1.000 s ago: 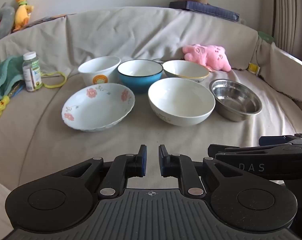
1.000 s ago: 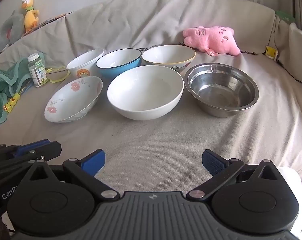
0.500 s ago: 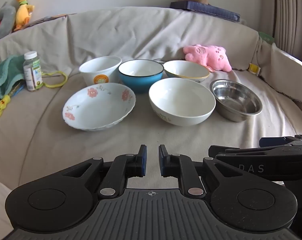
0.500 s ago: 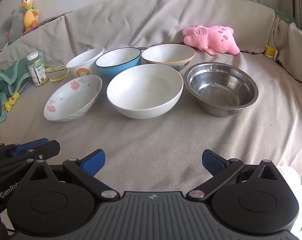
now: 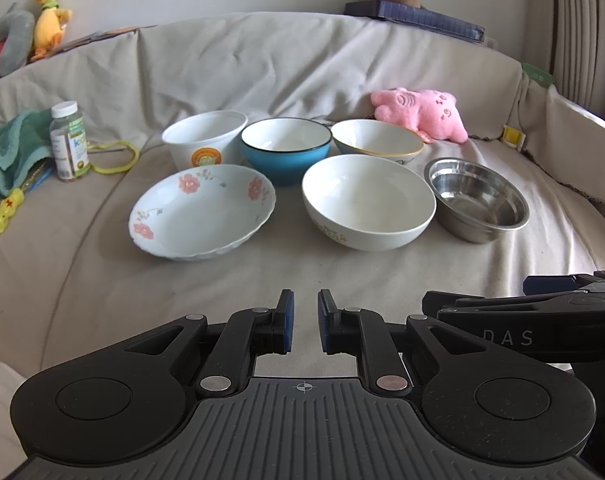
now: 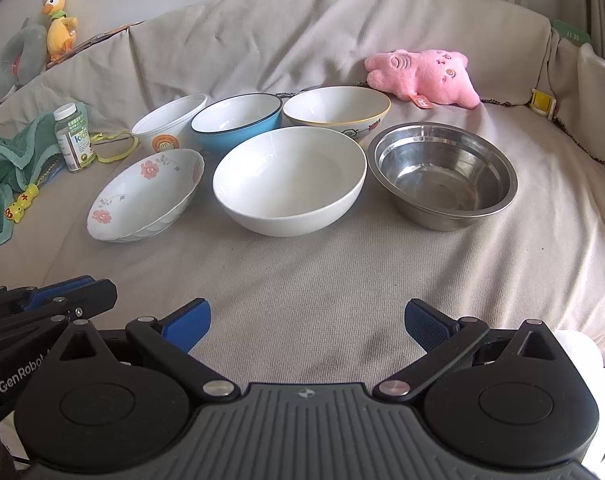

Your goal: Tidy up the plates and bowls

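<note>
On the covered sofa (image 6: 302, 280) six bowls sit unstacked — nothing gripped; left gripper (image 5: 304, 326) jaws narrow, right gripper (image 6: 307, 320) jaws wide; next, likely approach the white bowl (image 6: 288, 180).

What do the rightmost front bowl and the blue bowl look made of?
The metal bowl looks like stainless steel: grey, brushed, with mirror-like reflections inside. The blue bowl looks like glazed ceramic or possibly enamel: glossy blue outside, white inside, dark rim; the pictures leave that open.

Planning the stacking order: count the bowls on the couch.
6. Back row: white tub bowl, blue bowl, yellow-rimmed bowl. Front row: floral dish, white bowl, steel bowl.
</note>
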Demonstrator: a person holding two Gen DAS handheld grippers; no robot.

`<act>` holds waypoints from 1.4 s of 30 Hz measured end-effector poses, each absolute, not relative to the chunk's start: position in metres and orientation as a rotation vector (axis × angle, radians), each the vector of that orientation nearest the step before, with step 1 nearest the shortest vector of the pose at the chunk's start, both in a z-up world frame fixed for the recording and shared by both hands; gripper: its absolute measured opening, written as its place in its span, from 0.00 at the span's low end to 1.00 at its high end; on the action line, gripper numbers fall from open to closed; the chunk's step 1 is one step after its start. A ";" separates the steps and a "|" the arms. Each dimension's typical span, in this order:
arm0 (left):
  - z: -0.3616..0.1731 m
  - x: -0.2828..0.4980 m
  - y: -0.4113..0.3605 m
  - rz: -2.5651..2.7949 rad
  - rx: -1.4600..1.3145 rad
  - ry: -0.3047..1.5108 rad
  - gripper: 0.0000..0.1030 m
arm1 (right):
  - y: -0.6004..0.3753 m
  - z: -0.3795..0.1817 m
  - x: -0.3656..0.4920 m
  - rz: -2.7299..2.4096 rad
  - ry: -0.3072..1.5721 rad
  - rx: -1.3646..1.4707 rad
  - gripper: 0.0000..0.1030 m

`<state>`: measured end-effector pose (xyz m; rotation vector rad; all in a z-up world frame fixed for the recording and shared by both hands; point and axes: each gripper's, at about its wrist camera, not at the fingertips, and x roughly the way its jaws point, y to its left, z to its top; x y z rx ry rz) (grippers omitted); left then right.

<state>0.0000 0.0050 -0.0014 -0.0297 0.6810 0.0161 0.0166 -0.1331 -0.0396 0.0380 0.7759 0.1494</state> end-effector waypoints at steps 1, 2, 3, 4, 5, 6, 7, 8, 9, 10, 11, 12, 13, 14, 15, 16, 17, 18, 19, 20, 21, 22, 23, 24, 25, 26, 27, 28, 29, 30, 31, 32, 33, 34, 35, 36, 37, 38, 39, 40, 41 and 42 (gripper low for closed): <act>-0.001 0.000 0.005 0.016 -0.029 0.681 0.15 | -0.133 -0.039 0.017 0.149 0.776 0.038 1.00; -0.001 0.000 0.006 0.017 -0.029 0.680 0.15 | -0.134 -0.039 0.017 0.149 0.775 0.038 1.00; -0.001 -0.001 0.007 0.018 -0.028 0.679 0.15 | -0.134 -0.039 0.017 0.149 0.774 0.038 1.00; 0.000 -0.001 0.005 0.025 -0.029 0.680 0.15 | -0.134 -0.039 0.016 0.148 0.773 0.038 1.00; 0.000 -0.002 0.006 0.025 -0.029 0.679 0.15 | -0.134 -0.039 0.016 0.148 0.773 0.039 1.00; 0.001 -0.002 0.005 0.026 -0.029 0.679 0.15 | -0.134 -0.039 0.017 0.149 0.773 0.038 1.00; 0.001 -0.002 0.004 0.027 -0.028 0.679 0.15 | -0.134 -0.039 0.016 0.149 0.772 0.038 1.00; 0.001 -0.002 0.005 0.027 -0.028 0.680 0.15 | -0.134 -0.039 0.016 0.148 0.771 0.038 1.00; 0.001 -0.002 0.004 0.028 -0.029 0.681 0.15 | -0.134 -0.039 0.016 0.148 0.770 0.038 1.00; 0.001 -0.002 0.005 0.029 -0.029 0.683 0.15 | -0.134 -0.038 0.016 0.147 0.769 0.038 1.00; 0.001 -0.002 0.004 0.031 -0.030 0.684 0.15 | -0.134 -0.038 0.016 0.147 0.770 0.038 1.00; 0.001 -0.002 0.004 0.032 -0.030 0.684 0.15 | -0.134 -0.038 0.016 0.148 0.769 0.039 1.00; 0.001 -0.002 0.004 0.031 -0.030 0.684 0.15 | -0.134 -0.037 0.016 0.147 0.769 0.039 1.00; 0.001 -0.002 0.004 0.032 -0.030 0.684 0.15 | -0.134 -0.037 0.016 0.148 0.769 0.039 1.00; 0.001 -0.002 0.004 0.031 -0.030 0.684 0.15 | -0.134 -0.037 0.016 0.148 0.769 0.040 1.00; 0.001 -0.002 0.004 0.031 -0.030 0.684 0.15 | -0.134 -0.037 0.016 0.147 0.770 0.039 1.00; 0.001 -0.002 0.004 0.031 -0.030 0.685 0.15 | -0.134 -0.037 0.016 0.147 0.769 0.039 1.00; 0.001 -0.002 0.004 0.031 -0.030 0.685 0.15 | -0.134 -0.038 0.016 0.148 0.769 0.039 1.00; 0.001 -0.002 0.004 0.031 -0.030 0.684 0.15 | -0.134 -0.037 0.016 0.147 0.769 0.040 1.00; 0.001 -0.002 0.004 0.032 -0.030 0.685 0.15 | -0.134 -0.037 0.016 0.146 0.769 0.041 1.00; 0.001 -0.001 0.004 0.032 -0.030 0.685 0.15 | -0.134 -0.036 0.016 0.146 0.768 0.042 1.00; 0.001 -0.001 0.004 0.031 -0.030 0.685 0.15 | -0.134 -0.036 0.016 0.146 0.768 0.042 1.00; 0.001 -0.002 0.004 0.031 -0.030 0.685 0.15 | -0.134 -0.036 0.015 0.146 0.767 0.043 1.00; 0.001 -0.002 0.004 0.031 -0.030 0.685 0.15 | -0.134 -0.036 0.015 0.146 0.767 0.043 1.00; 0.001 -0.001 0.004 0.031 -0.030 0.685 0.15 | -0.134 -0.036 0.015 0.146 0.767 0.043 1.00; 0.001 -0.001 0.004 0.031 -0.030 0.686 0.15 | -0.134 -0.036 0.015 0.147 0.767 0.043 1.00; 0.001 -0.001 0.004 0.031 -0.029 0.686 0.15 | -0.134 -0.036 0.015 0.147 0.768 0.043 1.00; 0.001 -0.001 0.004 0.031 -0.030 0.686 0.15 | -0.134 -0.036 0.015 0.148 0.768 0.043 1.00; 0.001 -0.001 0.004 0.031 -0.030 0.687 0.15 | -0.134 -0.036 0.015 0.148 0.768 0.043 1.00; 0.001 -0.001 0.005 0.031 -0.030 0.687 0.15 | -0.134 -0.036 0.015 0.148 0.768 0.044 1.00; 0.001 -0.001 0.004 0.031 -0.030 0.686 0.15 | -0.134 -0.036 0.015 0.148 0.768 0.044 1.00; 0.000 -0.001 0.004 0.031 -0.030 0.686 0.15 | -0.134 -0.036 0.015 0.148 0.768 0.044 1.00; 0.001 -0.002 0.005 0.031 -0.030 0.686 0.15 | -0.134 -0.036 0.015 0.148 0.768 0.044 1.00; 0.000 -0.001 0.005 0.030 -0.030 0.686 0.15 | -0.134 -0.036 0.015 0.148 0.768 0.044 1.00; 0.000 -0.001 0.005 0.030 -0.030 0.686 0.15 | -0.134 -0.036 0.015 0.149 0.768 0.044 1.00; 0.001 -0.002 0.005 0.030 -0.031 0.687 0.15 | -0.134 -0.036 0.015 0.149 0.768 0.044 1.00; 0.000 -0.001 0.005 0.030 -0.030 0.687 0.15 | -0.134 -0.036 0.015 0.149 0.769 0.044 1.00; 0.001 -0.001 0.005 0.031 -0.031 0.687 0.15 | -0.134 -0.036 0.015 0.149 0.769 0.044 1.00; 0.000 -0.001 0.005 0.031 -0.030 0.686 0.15 | -0.134 -0.036 0.015 0.150 0.769 0.044 1.00; 0.000 -0.001 0.005 0.030 -0.030 0.686 0.15 | -0.134 -0.036 0.015 0.149 0.768 0.044 1.00; 0.001 -0.001 0.005 0.030 -0.030 0.686 0.15 | -0.134 -0.036 0.015 0.148 0.768 0.044 1.00; 0.001 -0.001 0.005 0.030 -0.030 0.686 0.15 | -0.134 -0.036 0.015 0.149 0.768 0.044 1.00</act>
